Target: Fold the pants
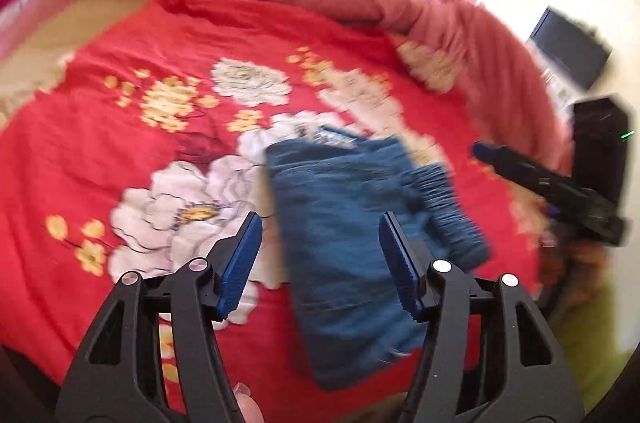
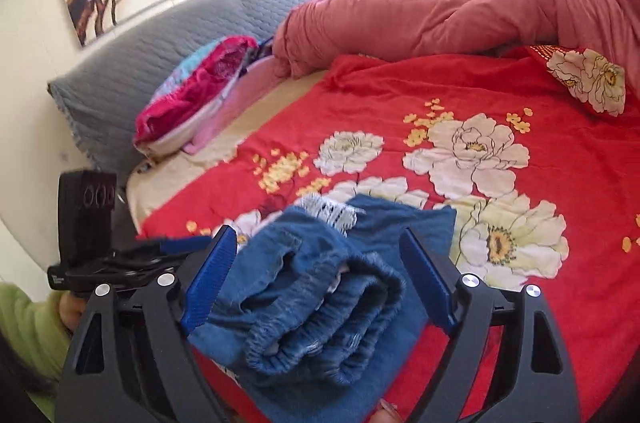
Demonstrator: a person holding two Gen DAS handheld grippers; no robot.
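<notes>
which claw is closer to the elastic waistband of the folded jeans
Right. The right claw is open with the elastic waistband lying between its fingers. The left claw hovers open over the smoother end of the folded jeans, off to the side of the waistband.

Left wrist view's smeared: the folded jeans (image 1: 344, 235) have fuzzy edges, and their near end is hidden behind the gripper arms. The green sleeve (image 2: 28, 327) gets cropped at the edge.

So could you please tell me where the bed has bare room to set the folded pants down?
Free: the red floral bedspread between the folded jeans and the pink comforter. Crowded: the clothes pile by the grey headboard.
</notes>
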